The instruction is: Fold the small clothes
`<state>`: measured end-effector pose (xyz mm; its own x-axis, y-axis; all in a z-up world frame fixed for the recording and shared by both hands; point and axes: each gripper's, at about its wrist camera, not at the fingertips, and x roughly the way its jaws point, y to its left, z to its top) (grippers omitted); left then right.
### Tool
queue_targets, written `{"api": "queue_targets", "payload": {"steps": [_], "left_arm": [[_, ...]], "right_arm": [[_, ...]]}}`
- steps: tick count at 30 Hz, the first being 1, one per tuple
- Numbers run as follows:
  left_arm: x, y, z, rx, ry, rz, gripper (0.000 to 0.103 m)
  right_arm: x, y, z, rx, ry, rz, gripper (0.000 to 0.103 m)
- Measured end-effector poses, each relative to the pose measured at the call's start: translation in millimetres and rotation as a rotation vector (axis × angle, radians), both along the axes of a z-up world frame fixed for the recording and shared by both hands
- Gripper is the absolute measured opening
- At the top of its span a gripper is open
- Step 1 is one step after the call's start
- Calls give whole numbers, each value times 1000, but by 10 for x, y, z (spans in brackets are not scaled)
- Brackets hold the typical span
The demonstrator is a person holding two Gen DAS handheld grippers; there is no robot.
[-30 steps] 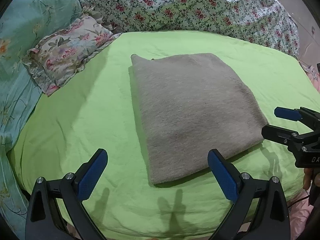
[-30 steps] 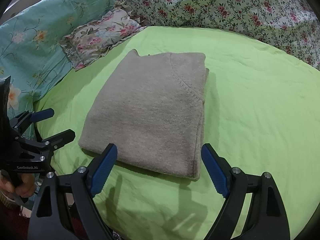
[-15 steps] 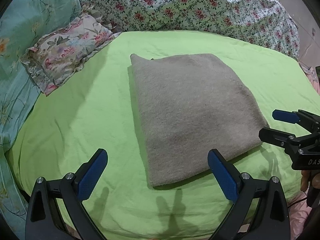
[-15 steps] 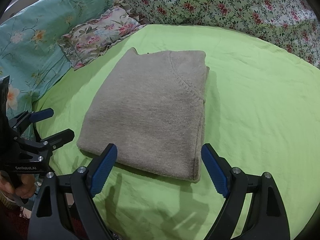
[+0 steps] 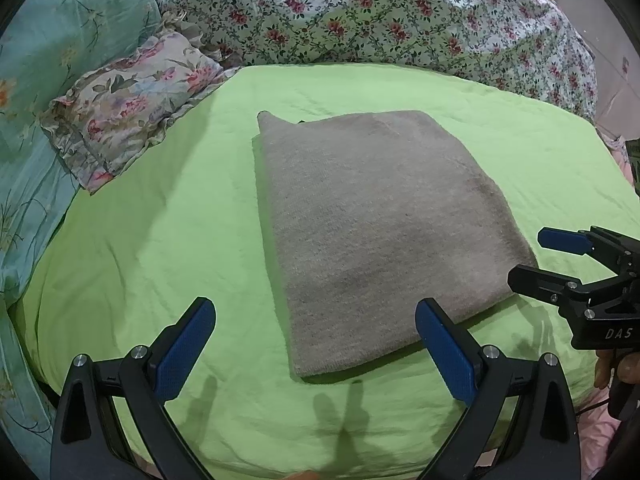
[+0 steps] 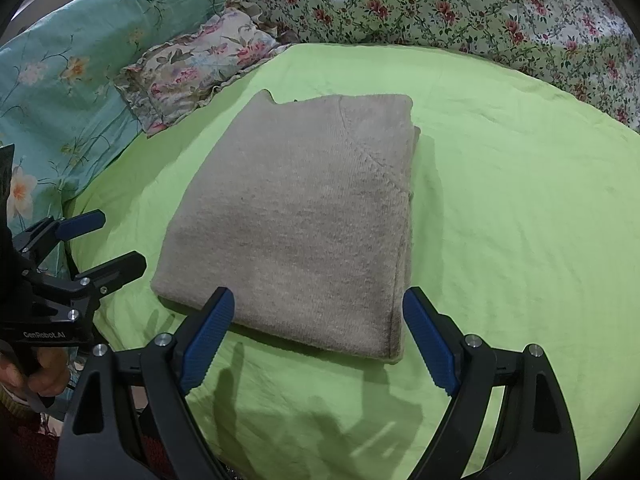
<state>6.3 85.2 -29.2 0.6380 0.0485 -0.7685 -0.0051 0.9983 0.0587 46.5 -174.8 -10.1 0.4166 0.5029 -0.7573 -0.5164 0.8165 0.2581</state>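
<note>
Lying flat on green sheet (image 5: pixel 168 216), grey knit garment (image 5: pixel 376 224) folded into neat rectangle, left tool (image 5: pixel 316 344) and right tool (image 6: pixel 316 340) both wide, empty.

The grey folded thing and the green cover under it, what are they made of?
The grey folded garment looks like a soft knit, maybe wool or fleece: its surface is fuzzy and matte, with a stitched seam running across it. The green sheet looks like thin woven cotton: smooth, matte, with fine creases. The exact fibre cannot be told from a picture.
</note>
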Motion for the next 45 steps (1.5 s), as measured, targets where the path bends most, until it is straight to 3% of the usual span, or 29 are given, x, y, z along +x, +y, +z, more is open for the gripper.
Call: {"api": "queue_targets", "payload": {"steps": [45], "left_arm": [[-22, -66, 31, -11, -4, -19, 100]], "right_arm": [[18, -86, -5, 3, 11, -6, 87]]}}
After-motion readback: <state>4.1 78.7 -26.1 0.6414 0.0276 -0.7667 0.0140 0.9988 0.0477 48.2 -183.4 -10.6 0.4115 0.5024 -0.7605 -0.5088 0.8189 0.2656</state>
